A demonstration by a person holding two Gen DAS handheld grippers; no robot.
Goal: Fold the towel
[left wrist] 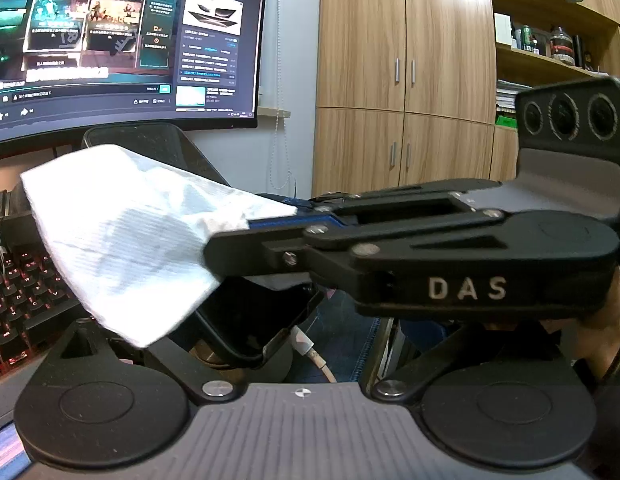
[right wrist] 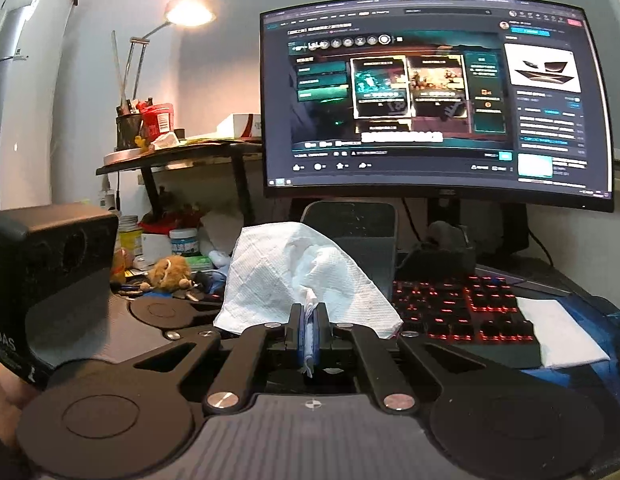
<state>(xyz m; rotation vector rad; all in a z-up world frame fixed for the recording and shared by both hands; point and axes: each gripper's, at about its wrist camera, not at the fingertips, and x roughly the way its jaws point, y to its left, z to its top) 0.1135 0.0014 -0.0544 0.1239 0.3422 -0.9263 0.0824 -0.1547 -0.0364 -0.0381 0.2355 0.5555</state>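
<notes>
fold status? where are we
Done: nothing looks folded yet; the paper towel is bunched, not flat. In hand: right hand-held gripper is shut on its edge, holding it above the keyboard. Left: lay it flat and make the folds.

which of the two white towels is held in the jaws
The crumpled paper towel in mid-air, pinched by the right gripper. The other, a flat folded white towel, lies right of the keyboard, untouched.
</notes>
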